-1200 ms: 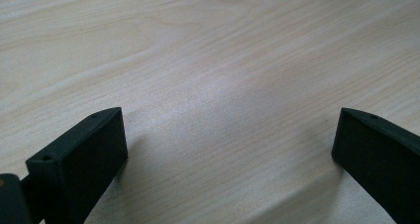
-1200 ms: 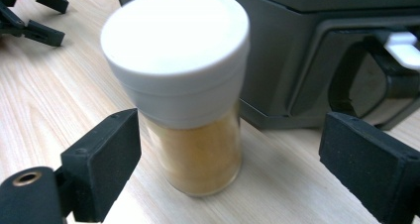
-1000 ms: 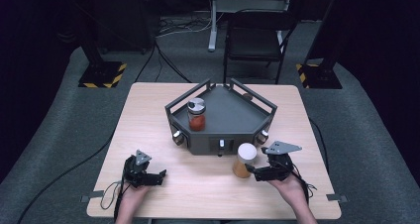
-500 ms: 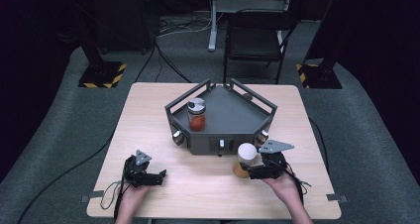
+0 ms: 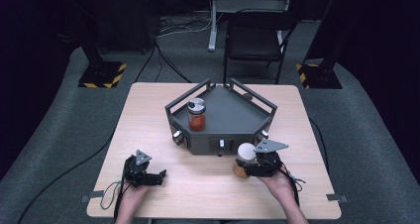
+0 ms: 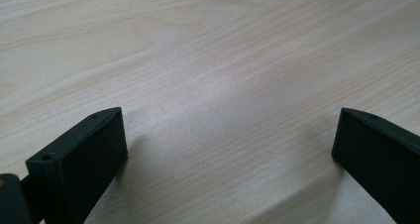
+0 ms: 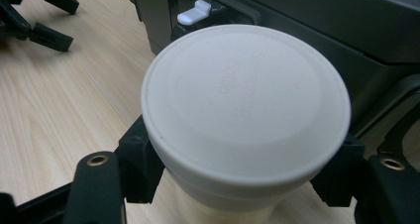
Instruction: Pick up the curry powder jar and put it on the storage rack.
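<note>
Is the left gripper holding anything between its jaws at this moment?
No: in the left gripper view the left gripper has its jaws spread wide apart, with just bare wooden table between them.

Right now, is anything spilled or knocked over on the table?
No, nothing stands out. The white-lidded jar stands upright between the right gripper jaws, and the red-filled jar stands upright on the grey tray. The left gripper rests open on bare wood.

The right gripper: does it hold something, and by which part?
The right gripper is closed on the white-lidded jar, one jaw on each side just under the lid. The left gripper is open over bare table.
</note>
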A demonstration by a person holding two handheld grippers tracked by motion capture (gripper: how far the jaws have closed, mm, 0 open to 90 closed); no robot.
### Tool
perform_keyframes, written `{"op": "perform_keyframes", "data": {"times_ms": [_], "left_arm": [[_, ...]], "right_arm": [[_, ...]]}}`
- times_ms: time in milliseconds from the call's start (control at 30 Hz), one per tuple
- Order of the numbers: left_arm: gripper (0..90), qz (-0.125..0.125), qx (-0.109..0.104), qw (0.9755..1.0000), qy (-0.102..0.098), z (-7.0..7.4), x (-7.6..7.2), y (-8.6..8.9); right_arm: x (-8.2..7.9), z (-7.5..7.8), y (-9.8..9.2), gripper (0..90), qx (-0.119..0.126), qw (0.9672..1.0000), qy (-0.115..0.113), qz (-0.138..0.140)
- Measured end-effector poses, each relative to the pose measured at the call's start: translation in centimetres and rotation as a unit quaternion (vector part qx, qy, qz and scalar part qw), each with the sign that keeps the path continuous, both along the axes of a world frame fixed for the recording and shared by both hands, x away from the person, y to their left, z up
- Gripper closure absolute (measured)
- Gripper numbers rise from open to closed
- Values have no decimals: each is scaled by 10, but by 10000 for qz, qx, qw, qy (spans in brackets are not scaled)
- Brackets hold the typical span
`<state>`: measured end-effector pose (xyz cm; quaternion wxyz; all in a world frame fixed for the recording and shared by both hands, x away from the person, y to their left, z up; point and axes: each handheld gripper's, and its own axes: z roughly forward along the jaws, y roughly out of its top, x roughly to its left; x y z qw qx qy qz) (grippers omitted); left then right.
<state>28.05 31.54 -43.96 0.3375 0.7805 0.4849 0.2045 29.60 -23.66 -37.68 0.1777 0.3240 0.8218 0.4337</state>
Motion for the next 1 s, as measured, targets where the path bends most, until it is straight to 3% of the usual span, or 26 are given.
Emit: {"op": "perform_keyframes", "data": {"times_ms": [467,1000], "left_arm": [[1,-10,7,10000,2,0,0,0],[2,-11,9,10000,3,0,1,0]], "right_arm": [[1,10,5,331,-166,9998,76,-22],[-8,39,-4,331,10,9999,-126,26]]}}
